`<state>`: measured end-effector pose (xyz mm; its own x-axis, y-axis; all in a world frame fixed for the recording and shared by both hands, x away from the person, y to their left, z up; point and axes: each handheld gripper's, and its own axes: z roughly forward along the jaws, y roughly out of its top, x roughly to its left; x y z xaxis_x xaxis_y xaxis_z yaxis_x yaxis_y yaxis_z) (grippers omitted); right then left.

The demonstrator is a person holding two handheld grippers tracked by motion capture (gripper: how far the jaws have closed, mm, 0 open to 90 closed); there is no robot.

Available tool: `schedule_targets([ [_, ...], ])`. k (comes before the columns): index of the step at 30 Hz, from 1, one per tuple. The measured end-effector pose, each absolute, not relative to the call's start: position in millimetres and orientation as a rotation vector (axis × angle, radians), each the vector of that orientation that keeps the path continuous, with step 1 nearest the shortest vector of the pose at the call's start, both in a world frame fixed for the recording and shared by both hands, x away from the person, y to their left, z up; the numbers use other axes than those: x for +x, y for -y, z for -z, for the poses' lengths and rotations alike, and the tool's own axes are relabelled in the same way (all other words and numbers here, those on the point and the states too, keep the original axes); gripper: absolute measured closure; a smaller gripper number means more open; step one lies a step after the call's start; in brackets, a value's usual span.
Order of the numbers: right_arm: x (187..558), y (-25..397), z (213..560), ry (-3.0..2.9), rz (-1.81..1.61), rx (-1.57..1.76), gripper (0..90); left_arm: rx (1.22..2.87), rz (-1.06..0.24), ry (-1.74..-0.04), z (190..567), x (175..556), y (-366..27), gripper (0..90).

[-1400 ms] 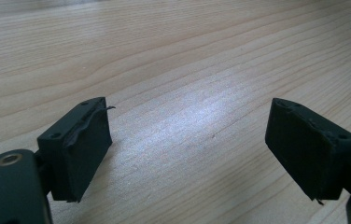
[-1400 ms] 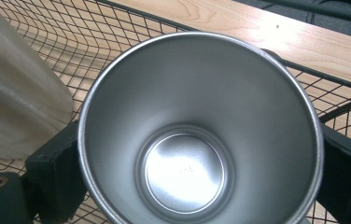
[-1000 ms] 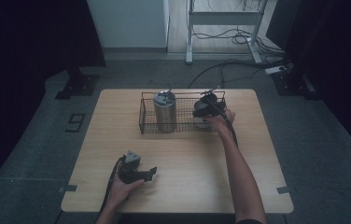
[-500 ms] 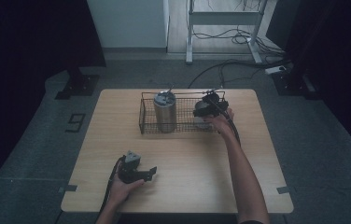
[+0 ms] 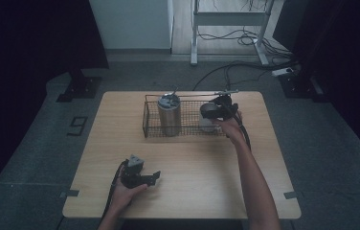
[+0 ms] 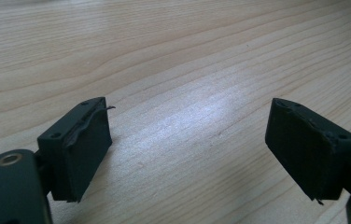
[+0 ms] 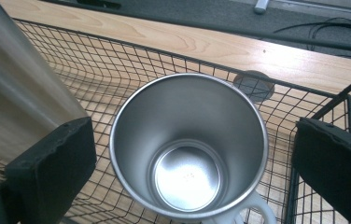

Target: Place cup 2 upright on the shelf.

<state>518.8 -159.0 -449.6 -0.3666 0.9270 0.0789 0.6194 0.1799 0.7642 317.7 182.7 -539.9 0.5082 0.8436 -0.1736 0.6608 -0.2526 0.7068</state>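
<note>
A black wire basket point(image 5: 145, 118) stands at the far middle of the wooden table point(image 5: 202, 172). In it, upright, are a tall lidded steel tumbler point(image 5: 169, 115) and a steel cup point(image 5: 208, 115) with a white handle. My right gripper point(image 5: 215, 112) hovers open over the cup. In the right gripper view the cup point(image 7: 187, 121) sits between the spread jaws of my right gripper point(image 7: 194, 137), apart from both, with the tumbler point(image 7: 15, 84) at the left. My left gripper point(image 5: 153, 178) rests open near the table's front left. In its own view my left gripper point(image 6: 187, 128) holds nothing, over bare wood.
The basket's wire wall point(image 7: 94, 56) rises just behind the cup, and a round cable hole point(image 7: 254, 85) lies in the tabletop beyond it. Cables point(image 5: 235, 72) run over the floor behind the table.
My right gripper has shifted slightly to the right over the cup. The left hand and its gripper have stayed put.
</note>
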Motion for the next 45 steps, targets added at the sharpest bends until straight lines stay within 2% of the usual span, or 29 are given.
schedule_targets([
  [21, 453.4, 189.5, 437.8, -1.953, -1.172, 1.391, 9.6, 1.995, -0.333, -1.248, 538.8, 317.9, -189.5, 14.3],
  [24, 442.0, 196.2, 441.5, -1.953, -1.202, 1.38, 13.4, 1.997, -0.338, -1.253, 539.4, 318.1, -189.3, 14.3],
  [45, 366.8, 231.1, 487.7, -1.931, -1.277, 1.418, 14.7, 2.013, -0.342, -1.263, 542.7, 318.0, -187.2, 14.2],
])
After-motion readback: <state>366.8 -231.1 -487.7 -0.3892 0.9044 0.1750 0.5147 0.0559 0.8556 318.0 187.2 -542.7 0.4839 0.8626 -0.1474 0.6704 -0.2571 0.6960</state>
